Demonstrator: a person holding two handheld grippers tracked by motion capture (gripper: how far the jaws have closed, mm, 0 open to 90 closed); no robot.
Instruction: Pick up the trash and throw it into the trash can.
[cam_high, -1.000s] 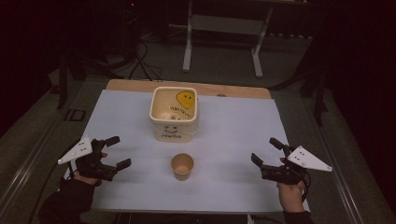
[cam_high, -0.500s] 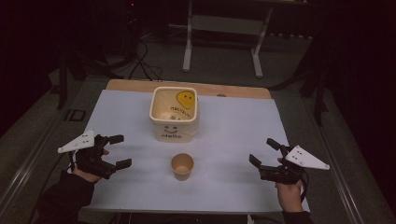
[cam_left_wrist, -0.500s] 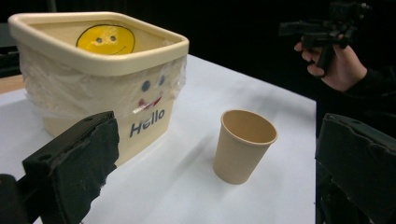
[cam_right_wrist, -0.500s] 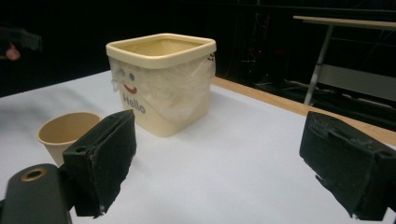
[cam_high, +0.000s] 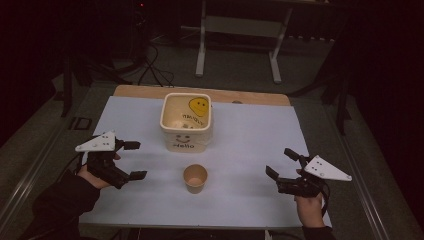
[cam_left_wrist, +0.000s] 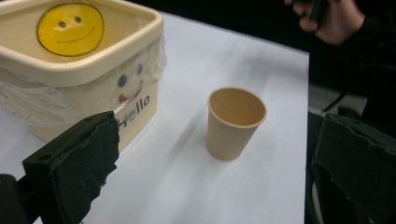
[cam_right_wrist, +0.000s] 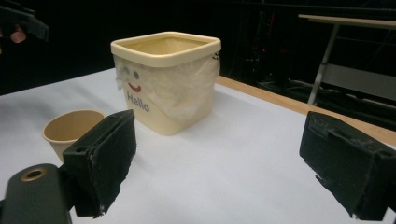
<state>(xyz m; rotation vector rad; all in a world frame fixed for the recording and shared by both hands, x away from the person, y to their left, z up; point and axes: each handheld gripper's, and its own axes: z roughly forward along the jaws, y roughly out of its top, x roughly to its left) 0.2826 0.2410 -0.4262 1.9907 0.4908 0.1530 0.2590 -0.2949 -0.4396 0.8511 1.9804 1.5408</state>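
Observation:
A tan paper cup (cam_high: 195, 178) stands upright on the white table sheet (cam_high: 250, 145), just in front of a cream square tub (cam_high: 186, 123) marked "Hello" with a yellow smiley inside. The cup (cam_left_wrist: 236, 122) and tub (cam_left_wrist: 79, 70) lie ahead of my left gripper (cam_high: 135, 160), which hovers at the left, open and empty. On the right side my right gripper (cam_high: 282, 162) is open and empty too; the tub (cam_right_wrist: 167, 79) and cup (cam_right_wrist: 72, 130) sit beyond its jaws.
The wooden table edge (cam_high: 250, 96) shows behind the sheet. A metal stand (cam_high: 237, 30) and cables lie on the dark floor beyond. The other hand (cam_left_wrist: 334, 21) appears at the top of the left gripper view.
My left gripper has risen a little and shifted slightly forward. The right gripper has drifted a bit toward the table's middle. The cup and tub have not moved.

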